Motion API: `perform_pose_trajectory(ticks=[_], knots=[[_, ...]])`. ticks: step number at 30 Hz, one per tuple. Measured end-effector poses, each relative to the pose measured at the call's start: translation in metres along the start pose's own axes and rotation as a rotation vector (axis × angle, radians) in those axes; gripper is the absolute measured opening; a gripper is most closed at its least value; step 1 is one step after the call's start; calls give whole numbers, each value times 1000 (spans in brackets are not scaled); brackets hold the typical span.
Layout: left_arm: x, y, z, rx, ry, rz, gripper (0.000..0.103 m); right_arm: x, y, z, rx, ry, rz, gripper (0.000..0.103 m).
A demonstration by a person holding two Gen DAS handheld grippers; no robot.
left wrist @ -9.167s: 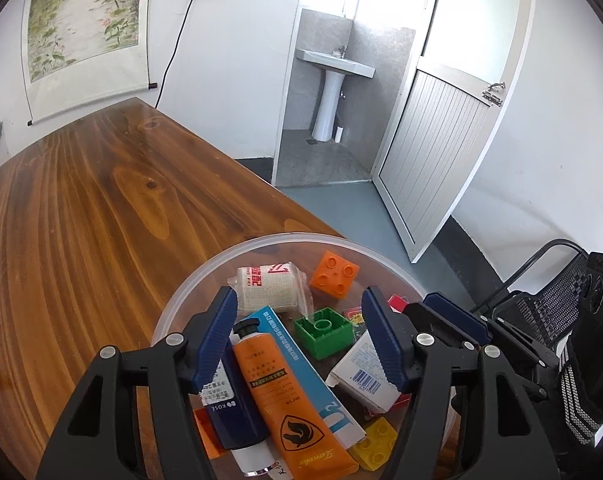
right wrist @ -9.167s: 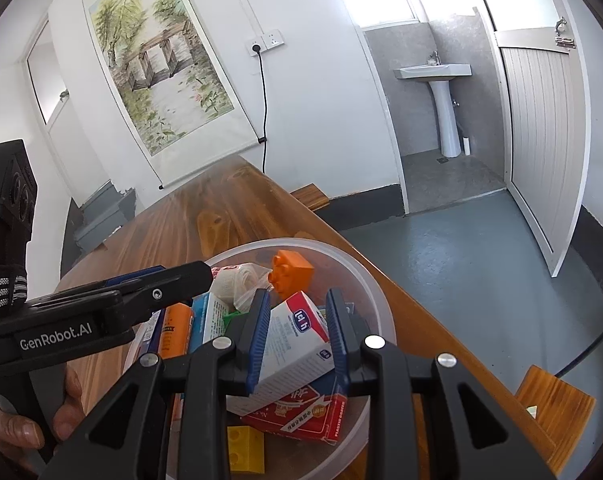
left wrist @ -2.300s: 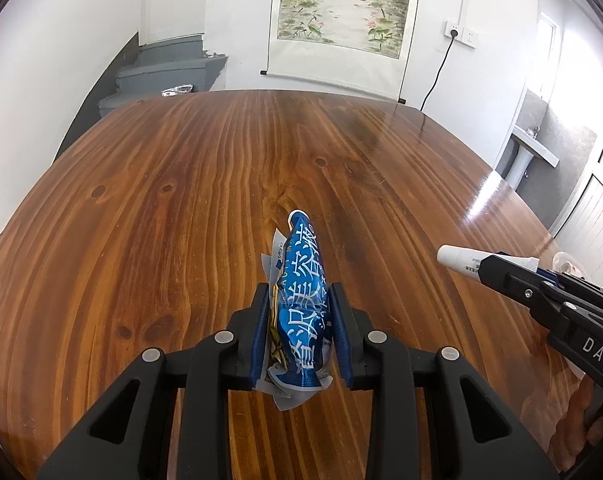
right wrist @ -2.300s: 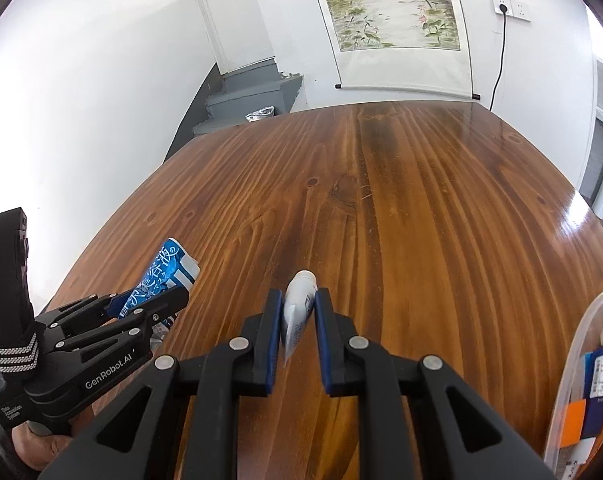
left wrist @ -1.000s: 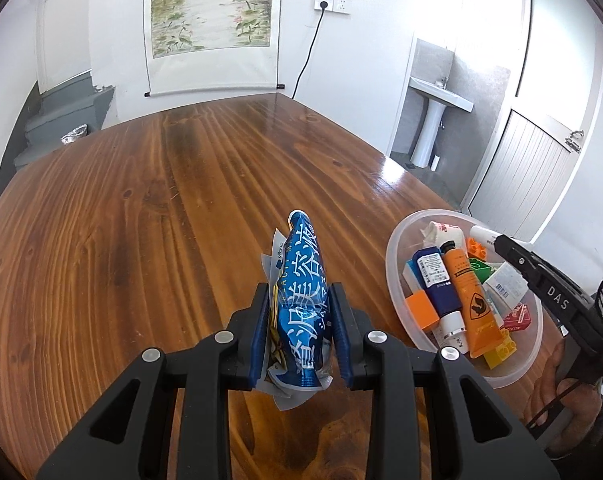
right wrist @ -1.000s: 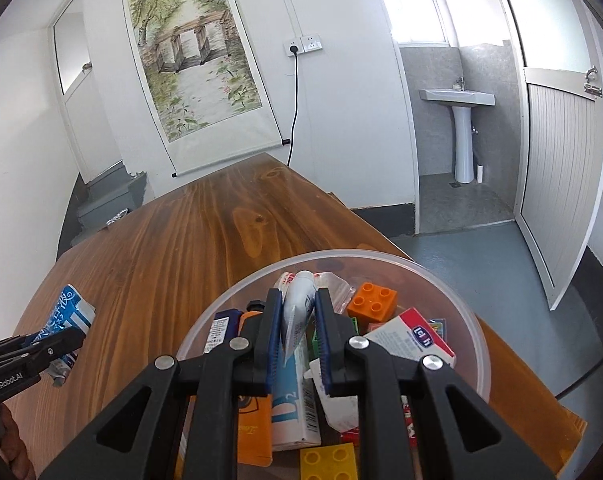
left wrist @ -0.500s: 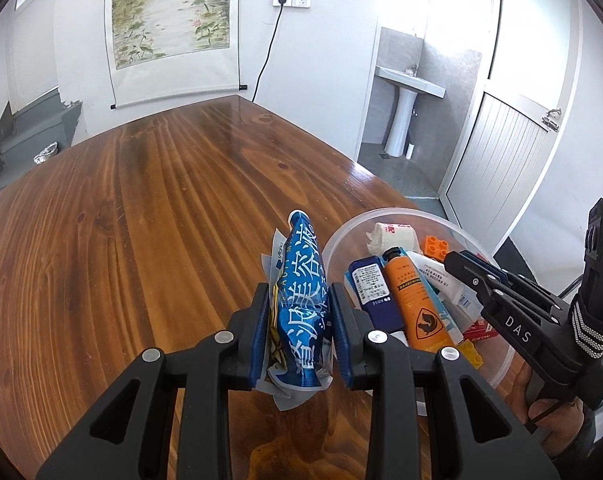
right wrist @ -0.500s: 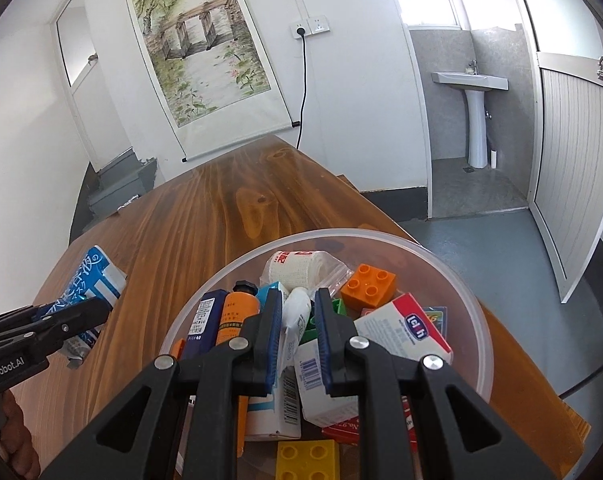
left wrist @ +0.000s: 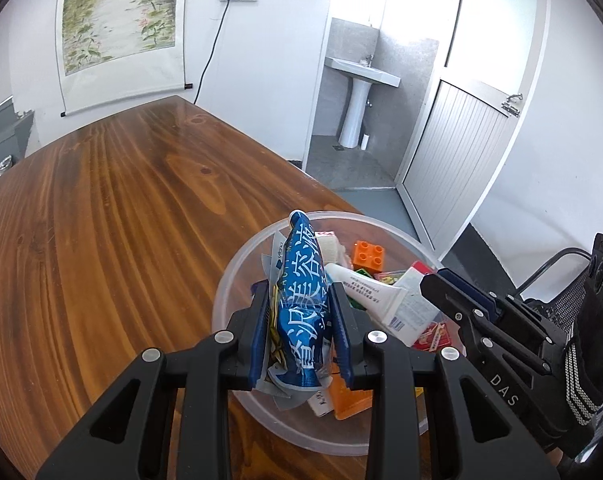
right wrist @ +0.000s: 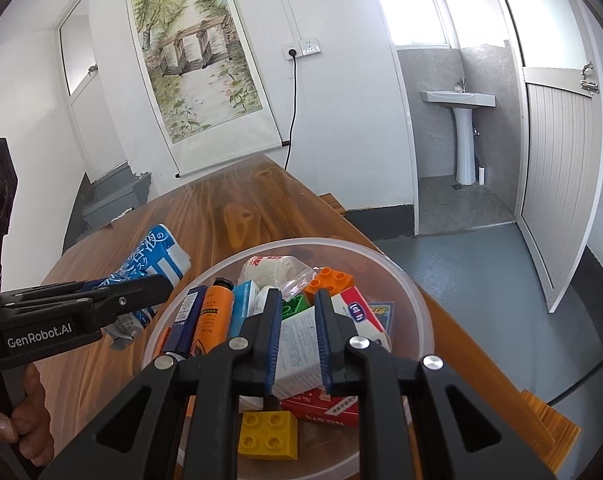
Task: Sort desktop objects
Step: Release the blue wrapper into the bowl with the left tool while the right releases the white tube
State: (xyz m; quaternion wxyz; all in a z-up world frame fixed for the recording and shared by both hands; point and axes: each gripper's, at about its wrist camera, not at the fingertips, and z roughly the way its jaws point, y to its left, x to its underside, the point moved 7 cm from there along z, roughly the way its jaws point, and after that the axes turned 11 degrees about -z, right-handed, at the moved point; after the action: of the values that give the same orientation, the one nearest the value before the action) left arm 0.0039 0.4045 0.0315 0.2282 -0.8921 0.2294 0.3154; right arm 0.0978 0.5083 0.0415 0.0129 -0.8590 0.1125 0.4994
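Note:
A blue foil packet (left wrist: 301, 256) stands upright in my left gripper (left wrist: 301, 292), which is shut on it. In the left wrist view the packet hangs over the near left part of a clear plastic bowl (left wrist: 237, 280). From the right wrist view the left gripper (right wrist: 161, 280) and its packet (right wrist: 153, 248) sit just outside the bowl's left rim (right wrist: 421, 312). My right gripper (right wrist: 297, 300) is low over the bowl, shut on a white tube (right wrist: 297, 340). The left wrist view shows that tube (left wrist: 377, 292) slanting out of the right gripper (left wrist: 433, 280).
The bowl holds an orange tube (right wrist: 211, 320), a dark blue tube (right wrist: 183, 320), an orange brick (right wrist: 329, 280), a yellow brick (right wrist: 267, 434), a red box (right wrist: 325, 406) and a bandage roll (right wrist: 269, 268). The table edge runs close behind the bowl. A hand (right wrist: 25, 420) grips the left handle.
The left gripper has carried the blue packet from over the bare table to the bowl. The right gripper, still holding the white tube, has shifted a little within the bowl.

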Motion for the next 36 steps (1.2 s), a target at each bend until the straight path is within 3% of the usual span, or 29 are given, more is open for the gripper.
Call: perform_pose_trajectory(ticks=[11,19,22,24,29,32,36], knots=[[-4,-43,21,98,16,75,32,4,-21,-5,26,-5,41,19],[1,-51,46,133,73,88,33,8,-25,-5,29,1,51,19],[1,-48,52,147,88,67,43,9,-26,-6,30,1,54,19],[-1,-45,50,156,75,49,59,10,-26,-6,30,1,52,19],[-6,-40,33,153,23,46,64,10,-25,-7,24,2,59,20],[-7,-38,23,119,-18,68,67,11,-24,-9,19,1,63,28],[-5,-35,8,62,-68,109,68,10,-22,-14,26,-17,66,49]])
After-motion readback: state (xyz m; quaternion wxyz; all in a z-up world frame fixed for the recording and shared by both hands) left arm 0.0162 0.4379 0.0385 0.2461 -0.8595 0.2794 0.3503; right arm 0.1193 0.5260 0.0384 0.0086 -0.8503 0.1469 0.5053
